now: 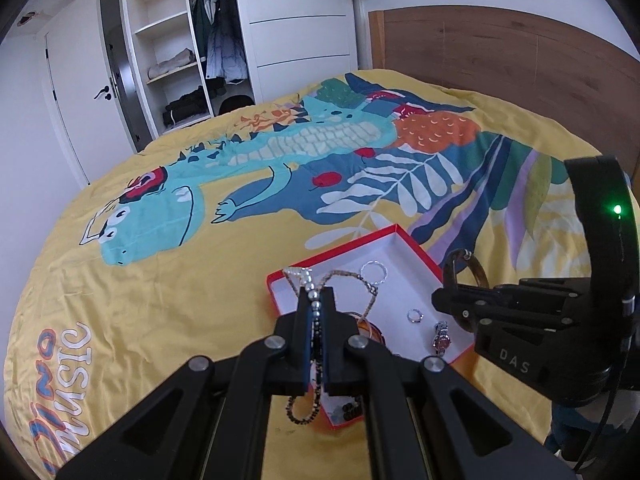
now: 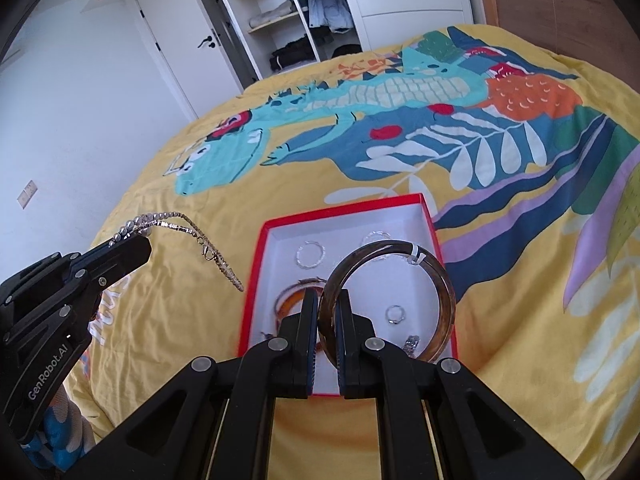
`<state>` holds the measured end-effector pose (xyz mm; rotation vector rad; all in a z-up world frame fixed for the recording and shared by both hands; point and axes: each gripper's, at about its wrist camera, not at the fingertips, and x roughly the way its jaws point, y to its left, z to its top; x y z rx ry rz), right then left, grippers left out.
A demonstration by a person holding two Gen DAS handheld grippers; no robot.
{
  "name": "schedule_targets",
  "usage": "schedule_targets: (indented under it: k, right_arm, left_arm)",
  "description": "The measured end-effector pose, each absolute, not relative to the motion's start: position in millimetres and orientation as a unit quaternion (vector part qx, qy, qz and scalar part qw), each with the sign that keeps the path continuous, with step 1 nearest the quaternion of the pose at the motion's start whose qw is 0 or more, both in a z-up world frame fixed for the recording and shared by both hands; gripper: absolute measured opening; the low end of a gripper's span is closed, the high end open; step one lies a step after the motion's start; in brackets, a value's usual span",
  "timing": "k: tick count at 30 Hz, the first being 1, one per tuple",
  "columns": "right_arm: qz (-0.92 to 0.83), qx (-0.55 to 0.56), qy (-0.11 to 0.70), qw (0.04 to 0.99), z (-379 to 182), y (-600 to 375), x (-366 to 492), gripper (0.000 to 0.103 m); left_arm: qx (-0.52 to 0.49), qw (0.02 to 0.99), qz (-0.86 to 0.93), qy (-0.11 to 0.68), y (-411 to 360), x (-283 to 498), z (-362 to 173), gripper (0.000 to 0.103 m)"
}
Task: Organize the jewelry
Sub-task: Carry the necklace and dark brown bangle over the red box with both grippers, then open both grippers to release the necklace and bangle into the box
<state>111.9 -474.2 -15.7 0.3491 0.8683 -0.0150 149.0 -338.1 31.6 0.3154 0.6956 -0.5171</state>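
Right wrist view: right claw (image 2: 328, 312) pinches the stiff bangle (image 2: 444, 292) by its rim; left claw (image 2: 138, 240) grips the limp, light beaded necklace (image 2: 188, 226).

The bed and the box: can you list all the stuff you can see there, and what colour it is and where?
Box: one, red outside, white inside, open on the bed.
Bedspread: one, yellow with a dinosaur print, under the box.
Thin rings: two, silver, at the box's far end.
Small ring: one, silver, in the box.
Watch: one, silver with a reddish face, in the box.
Orange bangle: one, amber, in the box.
Beaded necklace: one, silver and dark beads, in the left gripper.
Brown bangle: one, held above the box by the right gripper.
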Motion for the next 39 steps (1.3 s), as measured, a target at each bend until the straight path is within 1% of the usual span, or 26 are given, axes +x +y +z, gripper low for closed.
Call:
schedule_targets:
  k: [2,15,22,31,39]
  right_arm:
    - [-0.007,0.162,0.430,0.888,-29.5,-479.3,120.4,0.008]
    - [0.006,0.117,0.474,0.873,-74.7,-482.1,148.4,0.008]
    - [0.009,0.098,0.494,0.864,-97.2,-486.1,170.8,0.008]
    - [0.014,0.081,0.510,0.857,-110.1,-484.7,193.7,0.008]
    - [0.009,0.089,0.518,0.851,-119.7,-486.2,190.9,0.010]
  left_arm:
    - [0.152,0.892,-0.251,0.343,-344.8,154.9,23.1,0.003]
    - [0.155,0.884,-0.242,0.369,-373.8,205.4,-21.2,0.003]
    - [0.150,0.871,-0.238,0.403,-382.3,231.0,-56.7,0.003]
    - [0.149,0.856,-0.238,0.435,-385.9,245.2,-88.2,0.003]
    - [0.136,0.844,-0.228,0.467,-378.0,249.9,-109.5,0.004]
